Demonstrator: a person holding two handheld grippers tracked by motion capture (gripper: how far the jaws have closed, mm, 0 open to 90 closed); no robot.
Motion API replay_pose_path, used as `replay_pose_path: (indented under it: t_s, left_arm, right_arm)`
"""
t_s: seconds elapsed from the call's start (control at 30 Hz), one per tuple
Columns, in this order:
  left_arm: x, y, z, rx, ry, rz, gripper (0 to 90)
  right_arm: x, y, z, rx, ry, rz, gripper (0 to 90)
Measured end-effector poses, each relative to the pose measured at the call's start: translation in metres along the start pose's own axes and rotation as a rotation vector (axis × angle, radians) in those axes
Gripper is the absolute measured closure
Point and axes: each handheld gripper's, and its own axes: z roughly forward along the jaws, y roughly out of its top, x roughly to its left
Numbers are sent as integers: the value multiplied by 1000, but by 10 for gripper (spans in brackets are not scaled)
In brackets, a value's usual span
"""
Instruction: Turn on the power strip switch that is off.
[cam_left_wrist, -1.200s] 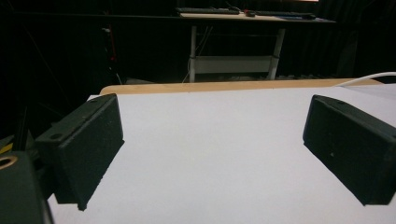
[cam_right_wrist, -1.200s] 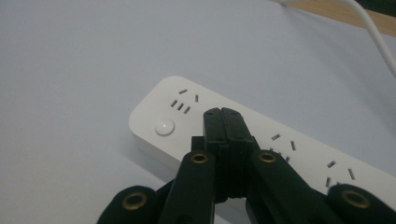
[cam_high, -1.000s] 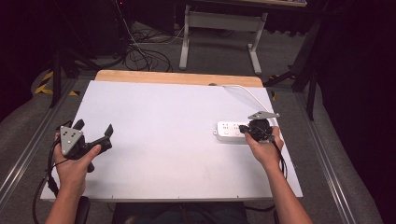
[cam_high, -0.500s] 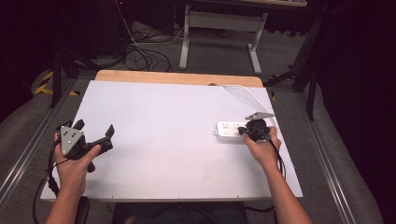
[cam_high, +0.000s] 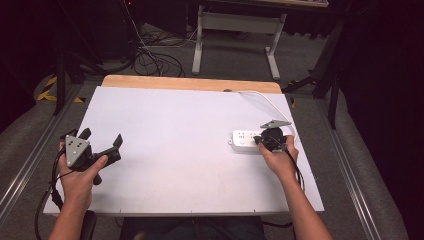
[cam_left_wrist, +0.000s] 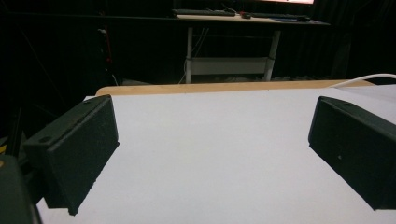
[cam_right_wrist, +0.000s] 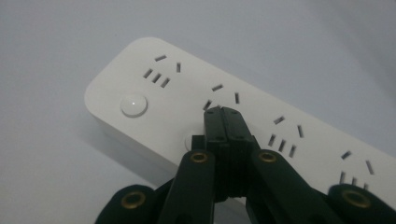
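A white power strip (cam_high: 242, 140) lies flat on the right part of the white table (cam_high: 190, 150). My right gripper (cam_high: 265, 138) is over the strip's right end, held by a hand. In the right gripper view the strip (cam_right_wrist: 187, 88) runs diagonally, with a round button (cam_right_wrist: 133, 105) near its end. My right gripper (cam_right_wrist: 227, 115) is shut with nothing in it, its joined tips down on the strip's top beside a second, partly hidden button. My left gripper (cam_high: 102, 137) rests at the table's left, open and empty, and its wide-apart black jaws frame bare table in my left gripper (cam_left_wrist: 215, 154) view.
The strip's white cable (cam_high: 272, 105) curves back to the table's far right edge. A wooden strip (cam_high: 190, 83) lines the far edge. Beyond it stand a desk frame (cam_high: 235, 30) and loose floor cables (cam_high: 150, 57). Metal rails run along both sides.
My right gripper has crept a little to the left, farther onto the power strip. The left gripper has stayed where it was.
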Motion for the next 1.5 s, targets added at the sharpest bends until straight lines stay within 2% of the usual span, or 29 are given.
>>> replay_pose_path:
  t_s: [0.23, 0.4, 0.53, 0.6, 0.63, 0.73, 0.83, 0.97, 1.23, 1.5]
  left_arm:
    - [1, 0, 0, 1, 0, -8, 23]
    - [2, 0, 0, 2, -1, -12, 25]
    - [2, 0, -1, 1, -1, -11, 27]
    - [2, 0, -1, 2, -2, -10, 27]
    - [2, 0, -1, -1, -1, -13, 27]
    - [2, 0, -1, 0, 0, -15, 28]
    - [3, 0, -1, 0, -2, -17, 29]
    - [3, 0, -1, -3, -1, -20, 30]
    - [4, 0, -2, -5, 1, -24, 31]
    - [5, 0, -2, -3, 1, -29, 33]
  right_arm:
    - [-5, -2, 0, -21, 23, 9, 900]
    - [-2, 0, -3, -44, 35, 1, 900]
    - [1, 0, -1, -27, 41, -8, 900]
    - [-1, 0, 0, -21, 55, 9, 900]
    - [-3, -1, 0, -14, 74, 35, 900]
    - [-3, -2, 0, -14, 69, 45, 900]
    - [1, -3, 1, -19, 51, 29, 900]
    - [-1, -4, 1, -26, 63, 48, 900]
    - [3, -2, 4, -24, 36, 35, 900]
    - [2, -2, 4, -23, 39, 36, 900]
